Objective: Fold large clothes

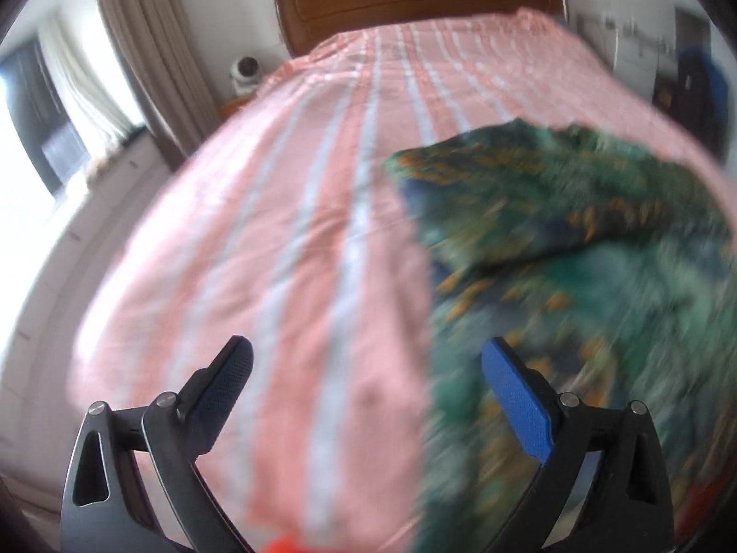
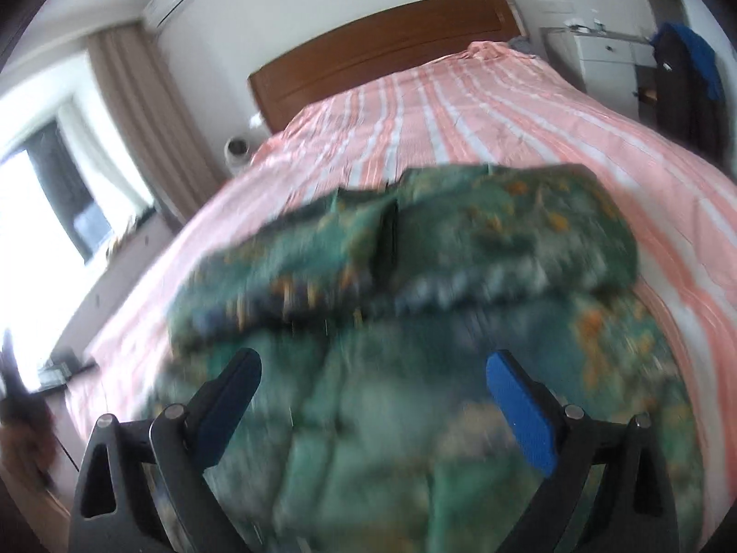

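Note:
A large green garment [image 1: 576,239] with blue and orange print lies on a pink striped bedspread [image 1: 285,230]. In the left wrist view it fills the right side, its far part doubled over the near part. My left gripper [image 1: 368,359] stands open above the bedspread at the garment's left edge, nothing between its fingers. In the right wrist view the garment [image 2: 437,322] spreads across the middle, blurred, with a folded upper layer. My right gripper [image 2: 373,368] is open above the near part of the cloth, with no fabric held between its blue pads.
A brown wooden headboard [image 2: 382,41] closes the far end of the bed. Curtains [image 1: 138,46] and a bright window are at the left, with a small white device [image 1: 246,71] beside the bed. A white cabinet [image 2: 603,60] and dark hanging clothes [image 2: 686,73] stand at the far right.

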A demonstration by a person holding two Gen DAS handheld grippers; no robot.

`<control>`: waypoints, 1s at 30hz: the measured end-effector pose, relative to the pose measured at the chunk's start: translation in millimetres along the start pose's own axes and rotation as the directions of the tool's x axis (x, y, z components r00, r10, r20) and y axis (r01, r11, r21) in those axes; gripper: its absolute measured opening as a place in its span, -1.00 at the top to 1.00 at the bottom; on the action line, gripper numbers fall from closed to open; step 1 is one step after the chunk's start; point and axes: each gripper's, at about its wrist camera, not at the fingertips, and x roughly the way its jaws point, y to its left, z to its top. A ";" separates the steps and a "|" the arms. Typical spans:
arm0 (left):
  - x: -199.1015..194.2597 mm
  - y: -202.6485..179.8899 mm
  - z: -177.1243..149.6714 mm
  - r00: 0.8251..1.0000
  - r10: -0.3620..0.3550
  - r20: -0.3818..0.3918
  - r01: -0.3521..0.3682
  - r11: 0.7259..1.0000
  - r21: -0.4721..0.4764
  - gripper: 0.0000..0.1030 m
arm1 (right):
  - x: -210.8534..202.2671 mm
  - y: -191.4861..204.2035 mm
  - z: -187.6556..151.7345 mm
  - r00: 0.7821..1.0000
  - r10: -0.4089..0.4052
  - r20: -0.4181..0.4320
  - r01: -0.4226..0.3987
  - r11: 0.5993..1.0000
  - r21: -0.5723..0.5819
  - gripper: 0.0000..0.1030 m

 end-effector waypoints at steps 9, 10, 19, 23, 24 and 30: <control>-85.8 24.9 -23.4 0.973 0.226 0.044 -0.224 0.891 0.395 -0.99 | -82.1 -22.2 -83.1 0.971 -0.168 -0.169 0.129 0.967 -0.219 -0.89; -85.2 18.3 -28.6 0.986 0.165 0.034 -0.166 0.922 0.350 -0.99 | -93.1 -23.5 -91.8 0.960 -0.215 -0.180 0.170 0.957 -0.236 -0.89; -31.4 -90.4 -87.2 0.975 -0.218 0.045 0.218 0.976 0.010 -0.99 | -126.4 -24.8 -126.9 0.943 -0.312 -0.115 0.291 0.941 -0.170 -0.89; -27.7 -98.6 -90.2 0.965 -0.249 0.077 0.256 0.962 -0.096 -0.99 | -138.8 -12.4 -137.2 0.946 -0.321 -0.044 0.304 0.927 -0.221 -0.90; -28.1 -98.1 -90.5 0.968 -0.238 0.076 0.245 0.965 -0.098 -0.99 | -138.7 -8.8 -137.8 0.945 -0.324 -0.036 0.308 0.923 -0.232 -0.90; -32.2 -103.4 -98.6 0.992 -0.114 0.055 0.116 0.993 -0.036 -0.99 | -135.7 19.2 -151.1 0.939 -0.343 0.028 0.334 0.887 -0.320 -0.90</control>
